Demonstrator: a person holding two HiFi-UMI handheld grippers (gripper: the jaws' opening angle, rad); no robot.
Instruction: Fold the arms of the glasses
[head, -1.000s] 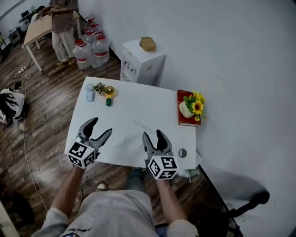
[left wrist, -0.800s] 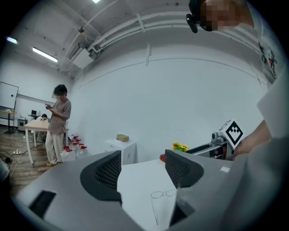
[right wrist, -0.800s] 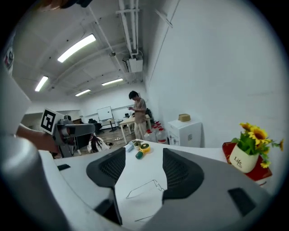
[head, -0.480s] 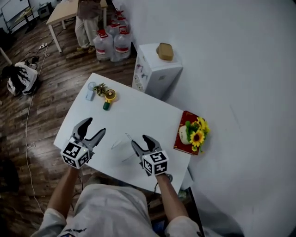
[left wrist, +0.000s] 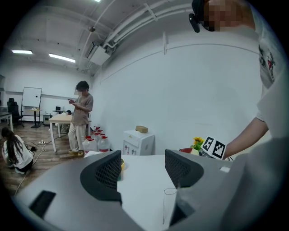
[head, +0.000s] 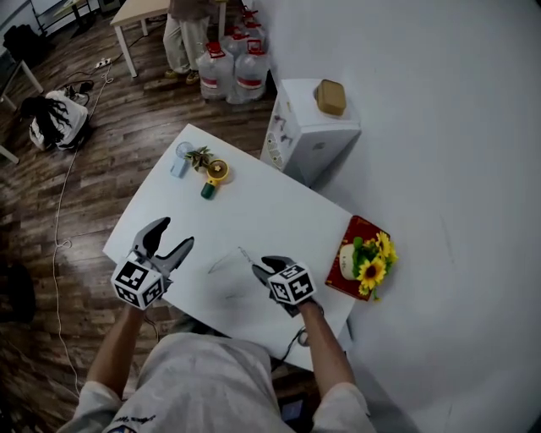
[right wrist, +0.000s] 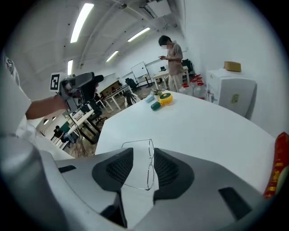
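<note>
The thin wire-framed glasses [head: 226, 259] lie on the white table [head: 279, 211] near its front edge, arms unfolded. My right gripper [head: 262, 265] tips down at their right end. In the right gripper view the glasses [right wrist: 149, 164] lie between the jaws of that gripper [right wrist: 143, 169], the front close to the right pad and a gap at the left pad. The jaws are closing. My left gripper [head: 176, 232] stands open to the left of the glasses with nothing between its fingers. From the left gripper [left wrist: 143, 173] a piece of the glasses' wire [left wrist: 165, 205] shows by the right jaw.
A red book with a sunflower pot [head: 362, 258] lies at the table's right edge. A blue cup [head: 179, 159], a yellow object [head: 217, 172] and a green bottle [head: 206, 190] stand at the far left corner. Behind the table are a white cabinet [head: 313, 127], water jugs [head: 232, 68] and a standing person [head: 190, 25].
My right gripper has dropped and tipped down onto the right end of the glasses, and its jaws have narrowed. The left gripper has shifted a little and stays open.
</note>
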